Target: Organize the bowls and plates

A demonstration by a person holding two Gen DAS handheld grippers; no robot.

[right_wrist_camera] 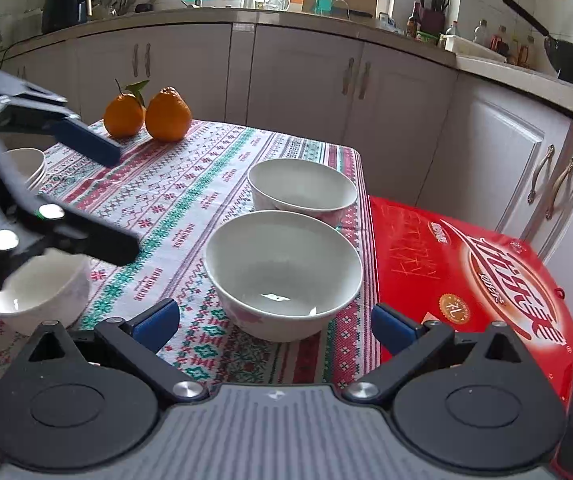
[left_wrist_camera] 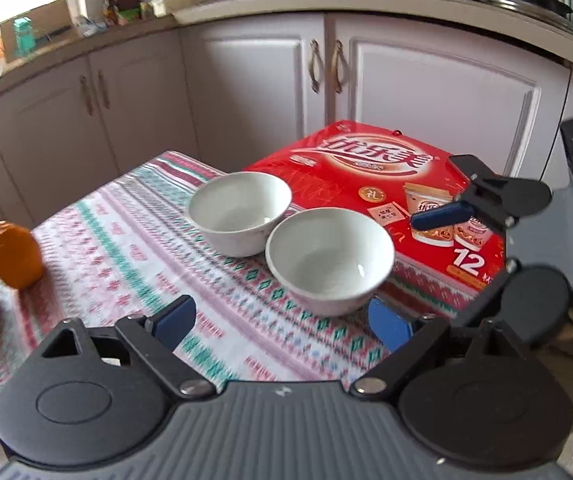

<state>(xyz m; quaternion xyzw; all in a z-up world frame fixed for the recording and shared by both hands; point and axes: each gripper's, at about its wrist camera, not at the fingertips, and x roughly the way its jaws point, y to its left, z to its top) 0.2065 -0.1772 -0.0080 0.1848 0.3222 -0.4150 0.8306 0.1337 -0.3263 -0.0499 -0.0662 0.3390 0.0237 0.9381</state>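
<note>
White ceramic: two empty bowls on the patterned surface [right_wrist_camera: 190, 184], both beside the red box [right_wrist_camera: 466, 264]. Near bowl [right_wrist_camera: 282, 276] lies just ahead of the right gripper [right_wrist_camera: 274, 324], whose fingers are spread wide and hold nothing. Far bowl [right_wrist_camera: 302, 188] sits just beyond, almost touching it. Left gripper [left_wrist_camera: 282, 320] likewise stands open and empty, facing the same pair. A third bowl [right_wrist_camera: 34, 288] and a small stack [right_wrist_camera: 30, 166] lie away from the box. Likely step: nesting; one finger should go inside the rim, one outside, closing gently before lifting straight up.
</note>
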